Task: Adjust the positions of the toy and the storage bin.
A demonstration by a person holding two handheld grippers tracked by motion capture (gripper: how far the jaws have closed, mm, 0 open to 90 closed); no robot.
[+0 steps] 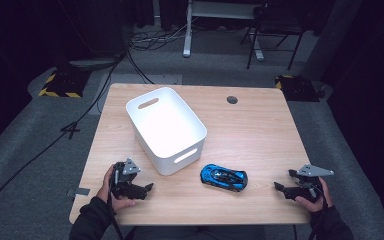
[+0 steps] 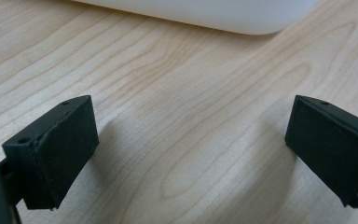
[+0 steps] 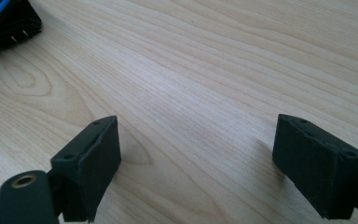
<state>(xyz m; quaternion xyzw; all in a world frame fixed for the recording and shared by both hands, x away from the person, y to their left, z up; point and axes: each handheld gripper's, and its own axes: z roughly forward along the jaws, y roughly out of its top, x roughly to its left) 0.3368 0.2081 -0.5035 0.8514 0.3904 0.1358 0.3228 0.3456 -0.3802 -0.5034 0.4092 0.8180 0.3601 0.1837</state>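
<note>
A blue and black toy car (image 1: 223, 177) lies on the wooden table (image 1: 250, 130), near its front edge, just right of a white bin (image 1: 165, 129). My left gripper (image 1: 147, 189) rests low at the front left, open, pointing right toward the bin's near corner (image 2: 242, 18); only bare wood lies between its pads (image 2: 65, 154). At the front right my right gripper (image 1: 283, 180) stands open, pointing left at the car. The car's black end (image 3: 4, 21) shows at the upper left of the right gripper view, beyond the pads (image 3: 91, 163).
The white bin is empty, with slot handles, and stands at an angle left of centre. A round grey grommet (image 1: 232, 99) sits in the table's far edge. Cables and yellow-black striped plates (image 1: 60, 85) lie on the floor beyond.
</note>
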